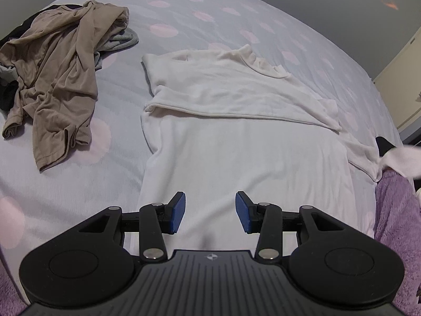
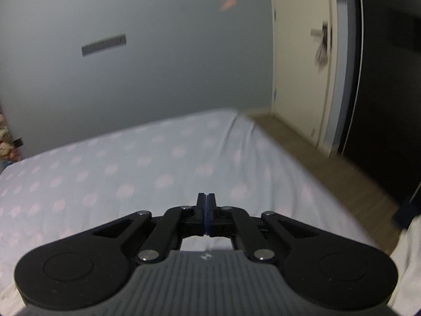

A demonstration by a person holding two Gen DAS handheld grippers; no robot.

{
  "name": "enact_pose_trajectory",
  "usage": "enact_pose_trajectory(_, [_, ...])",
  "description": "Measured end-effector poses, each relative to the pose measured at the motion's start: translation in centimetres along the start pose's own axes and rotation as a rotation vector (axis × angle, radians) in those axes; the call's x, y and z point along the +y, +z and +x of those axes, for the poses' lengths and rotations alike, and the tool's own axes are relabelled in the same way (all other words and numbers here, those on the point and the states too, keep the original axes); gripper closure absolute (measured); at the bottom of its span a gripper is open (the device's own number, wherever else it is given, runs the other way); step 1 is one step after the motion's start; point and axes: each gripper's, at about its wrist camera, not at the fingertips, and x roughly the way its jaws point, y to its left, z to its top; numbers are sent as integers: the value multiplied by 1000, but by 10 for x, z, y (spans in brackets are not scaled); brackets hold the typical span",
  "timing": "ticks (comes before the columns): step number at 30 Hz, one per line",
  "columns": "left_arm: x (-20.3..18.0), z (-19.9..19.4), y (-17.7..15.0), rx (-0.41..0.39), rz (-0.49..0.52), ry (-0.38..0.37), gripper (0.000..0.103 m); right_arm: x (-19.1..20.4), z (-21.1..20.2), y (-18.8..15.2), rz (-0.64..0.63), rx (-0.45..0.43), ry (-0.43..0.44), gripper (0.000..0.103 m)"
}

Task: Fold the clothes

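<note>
A white shirt (image 1: 236, 121) lies spread on the bed, its upper part folded across with the collar at the far right. My left gripper (image 1: 210, 212) is open and empty, hovering over the shirt's lower part. A crumpled tan garment (image 1: 60, 79) lies at the left on top of grey and black clothes. My right gripper (image 2: 206, 210) is shut with the blue pads pressed together and nothing visible between them, above the bed. In the left wrist view a blurred black and white shape (image 1: 394, 152) at the shirt's right edge may be the right gripper.
The bed (image 1: 184, 13) has a pale sheet with pink dots. A purple fuzzy fabric (image 1: 394, 223) lies at the near right. In the right wrist view the bed corner (image 2: 242, 121), a wooden floor (image 2: 329, 173) and a door (image 2: 302, 52) show.
</note>
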Motion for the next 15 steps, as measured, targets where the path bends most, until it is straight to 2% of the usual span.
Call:
enact_pose_trajectory(3, [0,4,2,0,-7,-10,63,7,-5,14,-16,6,5,103])
enact_pose_trajectory(6, [-1,11,0,10,-10,-27,63,14,4,2,-49,88,39,102])
enact_pose_trajectory(7, [-1,13,-1,17,-10,-29,63,14,8,-7,-47,114,44,97])
enact_pose_trajectory(9, [-1,16,-3,29,-9,-33,63,9,20,-29,-25,166,50,97])
enact_pose_trajectory(11, [1,17,-6,38,-9,-34,63,1,36,-54,14,244,52,86])
enact_pose_trajectory(15, [6,16,-9,49,-23,-9,63,-26,82,-113,109,427,19,83])
